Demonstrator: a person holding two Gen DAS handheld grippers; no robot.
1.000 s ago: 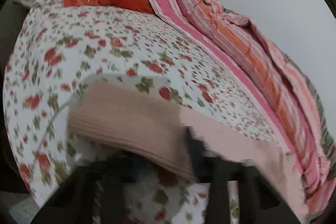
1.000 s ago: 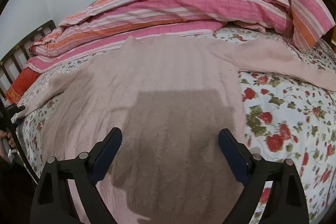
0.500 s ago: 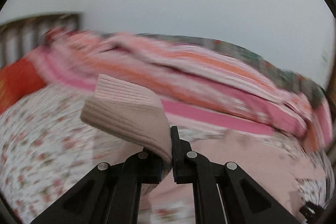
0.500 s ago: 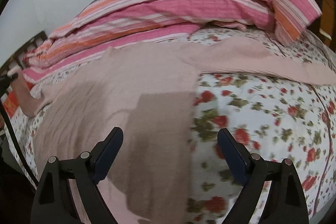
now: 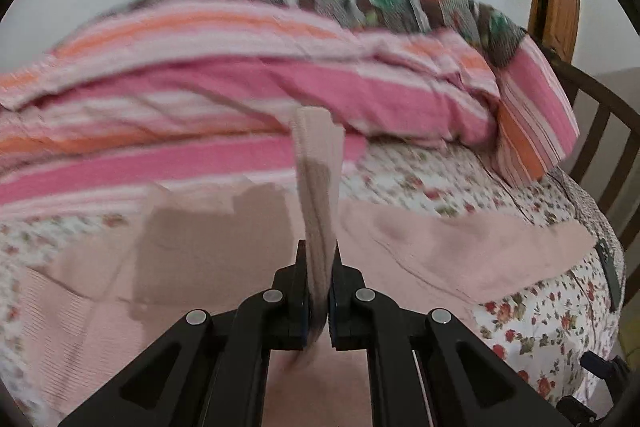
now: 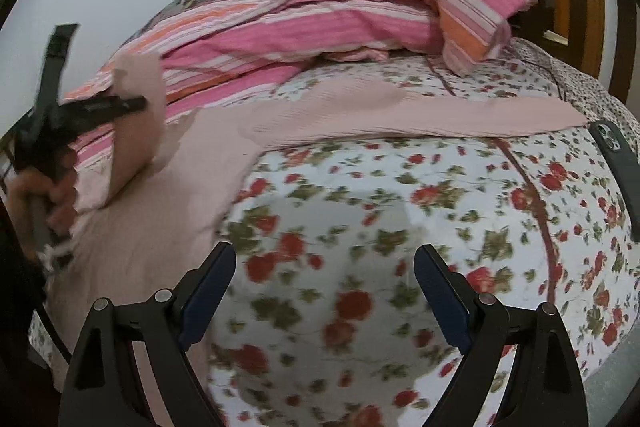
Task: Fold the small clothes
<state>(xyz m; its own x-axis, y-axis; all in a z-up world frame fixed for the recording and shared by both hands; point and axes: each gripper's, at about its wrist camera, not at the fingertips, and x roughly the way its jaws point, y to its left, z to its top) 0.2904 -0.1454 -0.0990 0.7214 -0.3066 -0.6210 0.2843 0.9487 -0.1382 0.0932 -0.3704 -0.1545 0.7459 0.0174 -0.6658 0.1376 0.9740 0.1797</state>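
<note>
Over at 9 o'clock in the right wrist view, the left tool is pinching a sleeve of the pink knit sweater, lifted off the floral bed sheet. The rest of the sweater lies flat, its other sleeve out toward 2 o'clock by a dark phone. The right tool is spread wide, nothing in it, above bare sheet. The striped quilt is bunched at 12.

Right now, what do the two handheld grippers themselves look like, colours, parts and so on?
Both are matte black plastic with angular, triangular cut-out arms and round silver pivot bolts. The right gripper has dark blue pads on the inner faces of its fingers. The left gripper shows a thin blue edge on its pads too. No cables, markings or sleeves are clearly visible.
</note>
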